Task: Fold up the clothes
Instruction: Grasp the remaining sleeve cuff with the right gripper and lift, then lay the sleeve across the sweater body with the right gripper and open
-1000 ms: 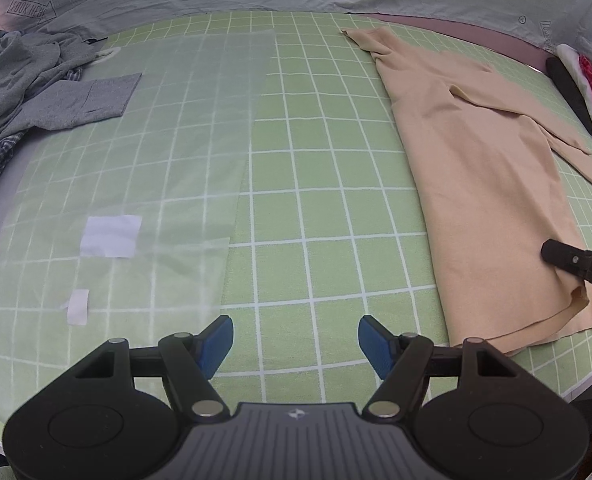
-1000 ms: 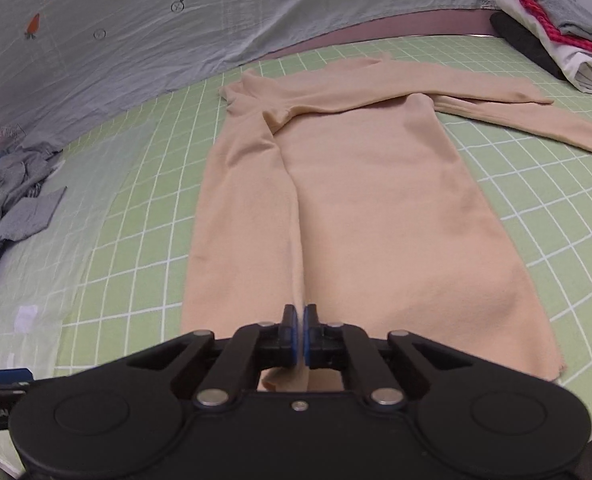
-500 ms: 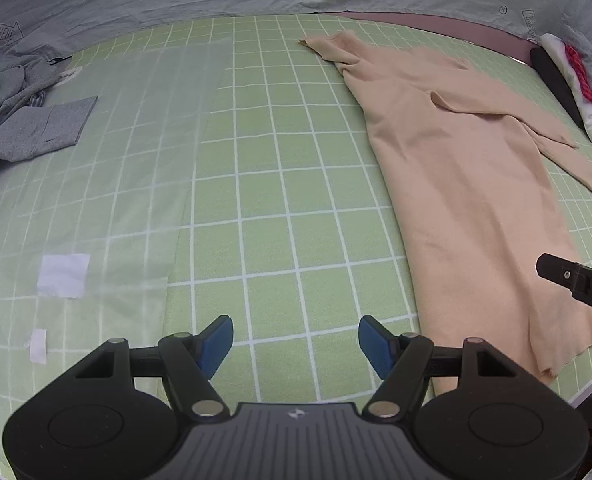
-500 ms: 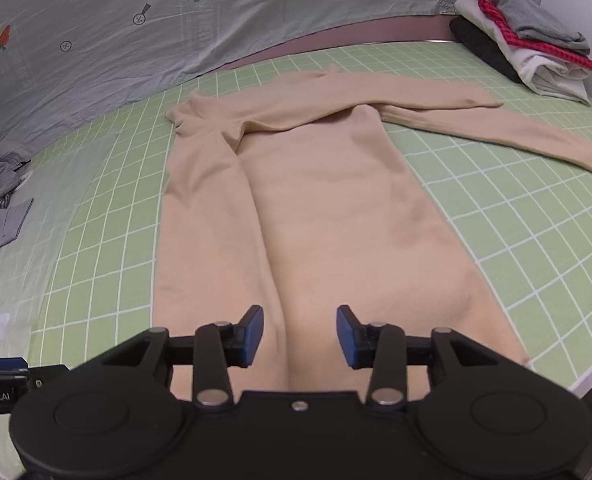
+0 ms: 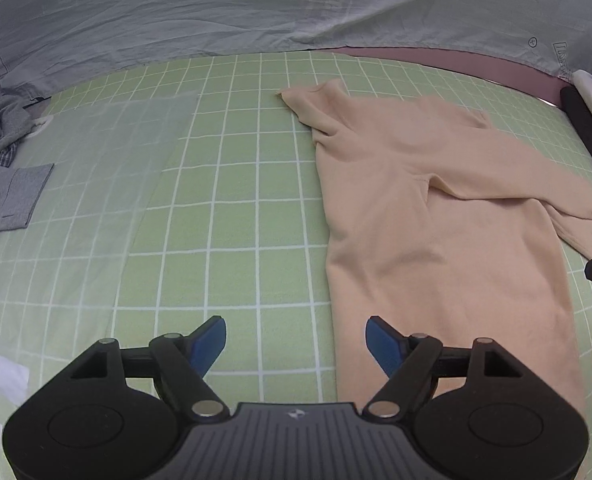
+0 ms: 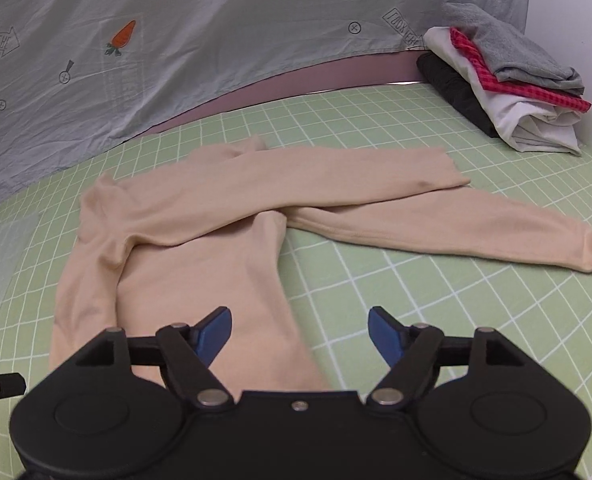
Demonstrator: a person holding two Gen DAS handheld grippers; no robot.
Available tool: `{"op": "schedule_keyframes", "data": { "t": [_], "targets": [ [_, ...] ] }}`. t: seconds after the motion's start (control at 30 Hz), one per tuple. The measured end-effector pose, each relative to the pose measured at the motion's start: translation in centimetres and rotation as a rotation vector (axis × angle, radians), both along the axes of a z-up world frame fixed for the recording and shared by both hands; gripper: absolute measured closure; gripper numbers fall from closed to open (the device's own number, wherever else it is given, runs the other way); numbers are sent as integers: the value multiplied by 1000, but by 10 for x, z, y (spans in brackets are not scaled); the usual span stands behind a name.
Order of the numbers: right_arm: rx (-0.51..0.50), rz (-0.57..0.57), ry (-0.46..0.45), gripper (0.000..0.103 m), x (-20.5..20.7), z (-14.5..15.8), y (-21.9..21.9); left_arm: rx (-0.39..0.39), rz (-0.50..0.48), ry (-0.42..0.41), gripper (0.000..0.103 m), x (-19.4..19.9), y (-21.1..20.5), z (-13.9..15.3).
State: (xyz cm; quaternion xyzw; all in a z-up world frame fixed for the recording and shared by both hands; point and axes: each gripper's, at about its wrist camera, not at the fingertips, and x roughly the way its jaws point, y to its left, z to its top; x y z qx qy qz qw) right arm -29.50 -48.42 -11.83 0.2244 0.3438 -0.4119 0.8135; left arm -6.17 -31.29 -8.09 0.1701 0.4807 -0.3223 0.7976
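Peach knit, one long-sleeved top [image 6: 200, 280], lay flat on your green gridded desk [image 5: 232, 208], both sleeves crossed toward the right. Your two grippers, left [image 5: 296, 340] and right [image 6: 300, 330], were opening wide, nothing between the fingers. One folded stack [image 6: 508, 80] sat far right; bare mat stretched left.
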Motion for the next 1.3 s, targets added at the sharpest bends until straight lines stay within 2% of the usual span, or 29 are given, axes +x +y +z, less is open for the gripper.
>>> {"op": "schedule_keyframes", "data": {
  "t": [0.2, 0.43, 0.57, 0.63, 0.67, 0.7, 0.77, 0.8, 0.83, 0.93, 1.03, 1.2, 1.3],
  "targets": [
    [-18, -74, 17, 27, 6, -11, -89, 63, 6, -9, 25, 34, -45, -9],
    [-41, -200, 65, 26, 13, -36, -193, 117, 26, 32, 24, 61, -78, -28],
    [-44, -245, 101, 26, 13, -52, -227, 130, 41, 41, 13, 66, -82, -36],
    [-32, -260, 83, 31, 9, -57, -233, 129, 46, 37, 11, 67, -82, -37],
    [-29, -256, 58, 34, 7, -58, -233, 128, 49, 36, 9, 68, -82, -38],
    [-35, -246, 34, 45, 6, -58, -231, 122, 55, 41, 8, 69, -82, -40],
    [-48, -212, 28, 67, 8, -57, -227, 110, 66, 48, 9, 70, -81, -40],
    [-35, -194, 14, 91, 9, -55, -226, 104, 65, 37, 9, 69, -80, -39],
    [-23, -177, 3, 95, 10, -54, -225, 102, 57, 19, 9, 67, -78, -37],
    [-44, -135, -12, 95, 13, -40, -209, 84, 43, -43, 9, 58, -69, -19],
    [-84, -93, -60, 95, 13, -15, -181, 37, 60, -51, 9, 50, -55, 2],
    [-155, 40, -114, 95, 11, 25, -106, -10, 47, -75, 9, 22, -22, 25],
    [-196, 133, -100, 95, 11, 34, -59, -13, 35, -67, 9, 6, -9, 28]
  ]
}}
